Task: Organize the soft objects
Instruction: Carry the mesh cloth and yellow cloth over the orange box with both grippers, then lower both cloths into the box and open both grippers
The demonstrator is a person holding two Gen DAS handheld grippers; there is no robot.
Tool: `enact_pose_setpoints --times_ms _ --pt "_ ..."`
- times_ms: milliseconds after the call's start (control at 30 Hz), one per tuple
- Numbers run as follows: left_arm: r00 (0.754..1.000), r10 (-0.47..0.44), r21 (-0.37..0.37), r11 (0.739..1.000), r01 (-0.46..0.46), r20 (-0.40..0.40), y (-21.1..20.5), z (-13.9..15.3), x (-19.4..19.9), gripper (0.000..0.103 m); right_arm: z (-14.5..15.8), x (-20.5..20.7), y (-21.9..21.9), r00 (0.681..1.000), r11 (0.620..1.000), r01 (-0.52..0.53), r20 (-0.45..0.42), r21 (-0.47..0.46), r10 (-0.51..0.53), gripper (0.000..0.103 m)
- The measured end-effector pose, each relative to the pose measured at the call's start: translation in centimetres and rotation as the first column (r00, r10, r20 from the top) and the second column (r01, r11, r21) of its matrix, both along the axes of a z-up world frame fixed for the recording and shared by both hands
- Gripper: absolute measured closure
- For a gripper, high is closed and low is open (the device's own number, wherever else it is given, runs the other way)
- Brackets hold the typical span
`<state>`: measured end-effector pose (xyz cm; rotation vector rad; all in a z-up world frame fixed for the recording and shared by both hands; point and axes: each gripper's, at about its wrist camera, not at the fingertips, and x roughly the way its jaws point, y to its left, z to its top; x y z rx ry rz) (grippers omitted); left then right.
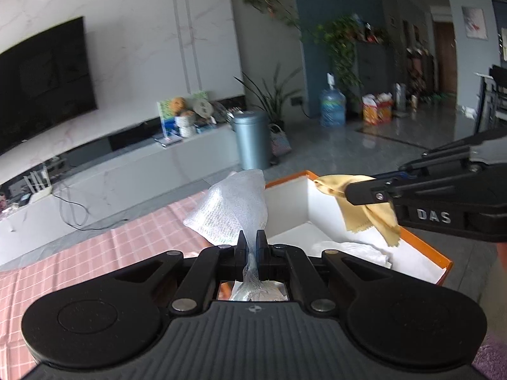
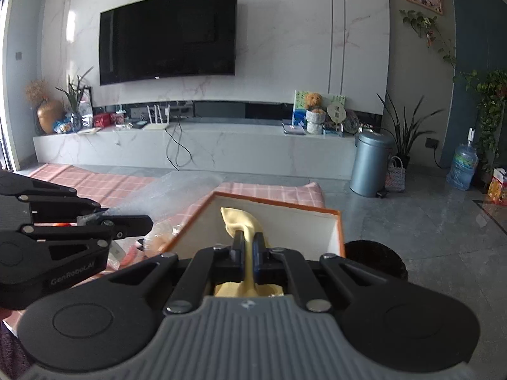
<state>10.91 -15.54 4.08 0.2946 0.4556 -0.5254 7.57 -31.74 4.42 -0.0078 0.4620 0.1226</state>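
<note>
Over the box, the left tool pinches white gauze and the right tool pinches a yellow cloth. Both look mid-carry; next, probably, lower and release each inside.

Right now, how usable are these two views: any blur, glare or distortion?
Left wrist view: background smeared by motion, white mesh cloth fairly sharp, TV stand bowed by fisheye. Right wrist view: steadier, glare streaks on the TV, yellow cloth clear.
</note>
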Motion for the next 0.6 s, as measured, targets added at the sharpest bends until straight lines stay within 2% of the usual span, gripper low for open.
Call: enact_pose_setpoints --times_ms 133,233,433,600 --pt "0.999 -0.025 0.059 0.998 0.027 -0.024 -2.2 -0.9 1.5 0.1 -0.9 2.6 -2.2 0.997 1.0 0.031 -0.07 0.007 -0.03 0.101" --pt "0.998 -0.04 0.112 0.993 0.045 -0.044 -3.5 -1.8 2.4 0.1 -1.8 4.4 -2.9 0.993 0.999 0.041 -0.107 -0.03 -0.044 0.101" --pt "0.997 -0.041 0.227 0.972 0.055 -0.068 -5.7 -3.6 3.9 0.1 -4.2 7.8 -3.5 0.982 0.991 0.011 -0.186 -0.131 -0.036 0.101" --pt "0.992 -0.042 0.284 0.956 0.075 -0.122 -6.4 -5.0 5.3 0.1 -6.4 10.4 -4.5 0.958 0.991 -0.006 -0.286 -0.135 -0.034 0.101"
